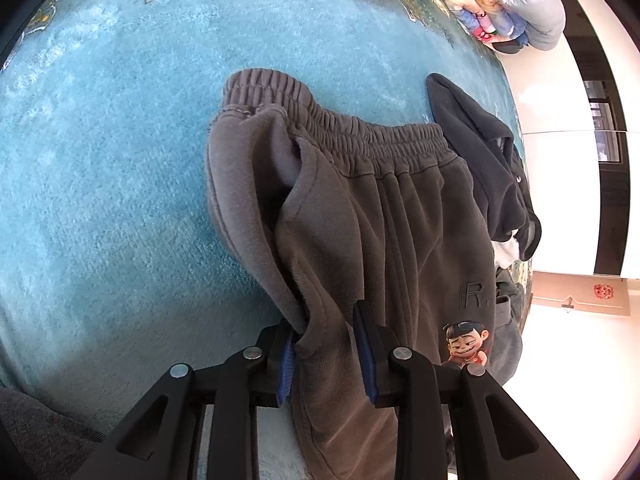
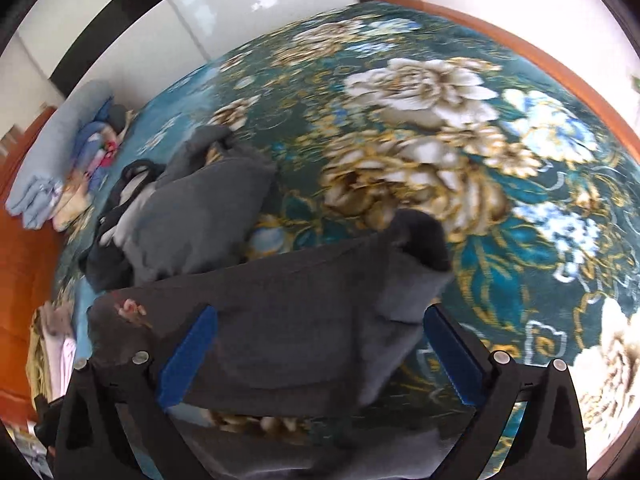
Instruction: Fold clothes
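A pair of grey fleece pants (image 1: pixel 384 224) with an elastic waistband and a cartoon print lies on the teal floral blanket (image 1: pixel 104 152). My left gripper (image 1: pixel 326 344) is shut on a fold of the pants near the pocket edge. In the right wrist view the pants (image 2: pixel 288 320) stretch across between the blue pads. My right gripper (image 2: pixel 320 344) is open wide, and the fabric lies loose between its fingers.
A dark garment (image 1: pixel 484 160) lies beside the waistband. A heap of grey and black clothes (image 2: pixel 180 216) sits on the blanket (image 2: pixel 440 120). Folded bedding (image 1: pixel 516 0) is stacked at the far edge. The wooden bed frame (image 2: pixel 560 68) rims the blanket.
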`<state>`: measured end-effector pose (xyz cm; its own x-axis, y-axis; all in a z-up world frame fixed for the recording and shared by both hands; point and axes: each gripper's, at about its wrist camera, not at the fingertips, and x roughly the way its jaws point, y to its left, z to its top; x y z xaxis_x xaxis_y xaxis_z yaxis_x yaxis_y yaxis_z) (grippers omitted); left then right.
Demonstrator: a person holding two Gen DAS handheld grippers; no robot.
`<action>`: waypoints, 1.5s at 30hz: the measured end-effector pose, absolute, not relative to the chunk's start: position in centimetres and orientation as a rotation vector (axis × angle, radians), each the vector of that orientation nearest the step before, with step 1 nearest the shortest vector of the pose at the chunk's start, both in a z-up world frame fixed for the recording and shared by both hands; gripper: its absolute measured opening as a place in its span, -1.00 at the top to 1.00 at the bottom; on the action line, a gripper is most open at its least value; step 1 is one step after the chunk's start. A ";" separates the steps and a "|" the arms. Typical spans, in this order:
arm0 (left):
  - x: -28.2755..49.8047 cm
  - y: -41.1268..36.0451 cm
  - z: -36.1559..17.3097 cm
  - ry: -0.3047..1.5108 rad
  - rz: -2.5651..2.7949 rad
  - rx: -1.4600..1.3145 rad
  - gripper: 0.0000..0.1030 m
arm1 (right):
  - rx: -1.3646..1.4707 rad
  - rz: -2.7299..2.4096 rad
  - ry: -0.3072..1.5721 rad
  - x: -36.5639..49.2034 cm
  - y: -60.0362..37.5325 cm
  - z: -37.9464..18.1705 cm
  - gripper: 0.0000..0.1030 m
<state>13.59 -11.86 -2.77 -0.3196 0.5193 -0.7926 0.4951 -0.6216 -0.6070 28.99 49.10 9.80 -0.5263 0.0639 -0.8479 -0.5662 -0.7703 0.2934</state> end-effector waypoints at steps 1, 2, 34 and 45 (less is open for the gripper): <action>13.7 -11.9 -2.8 -1.357 2.144 -1.822 0.42 | -1.270 2.342 0.790 28.3 48.6 9.5 -0.99; 13.8 -12.0 -2.7 -1.353 2.147 -1.823 0.41 | -1.287 2.348 0.794 27.7 48.3 9.1 -0.99; 12.7 -10.9 -3.3 -1.318 2.191 -1.833 0.34 | -0.905 2.519 0.668 32.3 45.7 17.4 -0.99; 12.6 -11.1 -3.2 -1.321 2.176 -1.826 0.32 | -1.130 2.268 0.981 36.4 48.1 13.5 -0.99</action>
<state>12.62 -11.05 -3.16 -0.3205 0.4976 -0.8060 0.4852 -0.6446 -0.5909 36.38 48.06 13.50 -0.5807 0.0567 -0.8121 -0.6305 -0.6623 0.4046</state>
